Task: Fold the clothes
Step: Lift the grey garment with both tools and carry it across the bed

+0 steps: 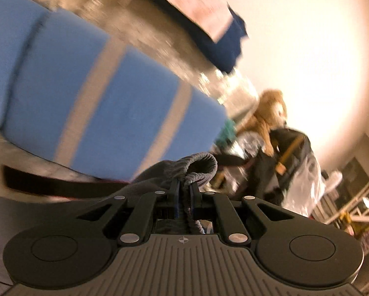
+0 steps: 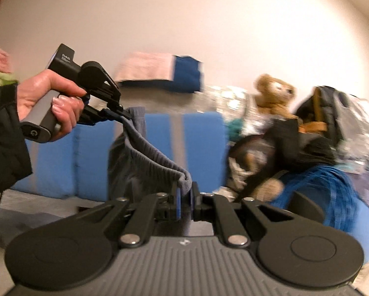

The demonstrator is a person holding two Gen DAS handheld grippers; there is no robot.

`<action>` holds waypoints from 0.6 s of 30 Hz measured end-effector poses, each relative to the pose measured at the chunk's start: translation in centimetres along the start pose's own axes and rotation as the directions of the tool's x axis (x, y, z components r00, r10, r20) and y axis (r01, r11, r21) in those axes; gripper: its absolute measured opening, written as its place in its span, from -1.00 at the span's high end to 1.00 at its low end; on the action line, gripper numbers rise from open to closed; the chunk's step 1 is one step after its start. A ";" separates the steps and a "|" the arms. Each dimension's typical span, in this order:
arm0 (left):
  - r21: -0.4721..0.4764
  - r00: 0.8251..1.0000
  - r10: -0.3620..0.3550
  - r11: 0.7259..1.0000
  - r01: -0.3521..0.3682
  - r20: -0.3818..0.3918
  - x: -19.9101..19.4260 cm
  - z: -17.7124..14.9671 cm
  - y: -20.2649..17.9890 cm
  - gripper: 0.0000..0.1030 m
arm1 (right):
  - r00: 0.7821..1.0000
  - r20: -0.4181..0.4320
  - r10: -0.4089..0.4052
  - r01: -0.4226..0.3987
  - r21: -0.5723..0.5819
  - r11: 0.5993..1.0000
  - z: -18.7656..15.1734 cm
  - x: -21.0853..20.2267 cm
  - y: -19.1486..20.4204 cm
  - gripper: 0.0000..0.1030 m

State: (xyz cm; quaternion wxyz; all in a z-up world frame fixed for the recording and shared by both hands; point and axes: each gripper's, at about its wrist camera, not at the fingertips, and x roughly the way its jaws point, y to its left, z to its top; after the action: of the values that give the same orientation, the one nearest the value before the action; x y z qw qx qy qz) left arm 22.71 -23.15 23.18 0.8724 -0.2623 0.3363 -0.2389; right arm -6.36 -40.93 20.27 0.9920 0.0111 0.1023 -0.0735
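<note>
A grey garment with a ribbed elastic waistband (image 2: 145,157) hangs in the air between my two grippers. My right gripper (image 2: 185,198) is shut on one end of the waistband. My left gripper (image 2: 125,117), held by a hand at the left of the right wrist view, is shut on the other end. In the left wrist view the left gripper (image 1: 184,187) pinches the bunched grey waistband (image 1: 196,165). The rest of the garment hangs below, mostly hidden.
A blue cushion with grey stripes (image 2: 199,145) stands behind the garment. A brown teddy bear (image 2: 273,96), dark bags (image 2: 307,138) and a blue coiled thing (image 2: 330,192) lie at the right. A pink and blue folded pile (image 2: 159,71) sits against the white wall.
</note>
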 end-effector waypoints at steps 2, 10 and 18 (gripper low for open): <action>0.021 1.000 -0.006 1.000 0.006 -0.031 2.7 -1.2 -1.6 0.86 | 0.999 -0.019 -0.036 0.037 0.004 0.999 -0.5 0.2 -2.1 0.86; 0.134 0.994 0.015 0.991 0.000 -0.110 11.8 -6.0 -4.5 0.86 | 0.990 -0.121 -0.077 0.085 0.060 0.995 -3.9 2.7 -7.6 0.87; 0.179 0.969 -0.004 0.983 0.050 -0.249 18.8 -8.9 -2.8 -0.28 | 0.917 -0.375 -0.138 0.219 0.181 0.959 -10.4 9.3 -12.8 0.38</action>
State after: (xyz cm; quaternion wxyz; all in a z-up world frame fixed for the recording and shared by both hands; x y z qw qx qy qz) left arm 28.12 -39.06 10.59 0.8408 -0.1534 0.4153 -0.3115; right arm -1.36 -54.55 8.06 0.9382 0.1243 0.2734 -0.1718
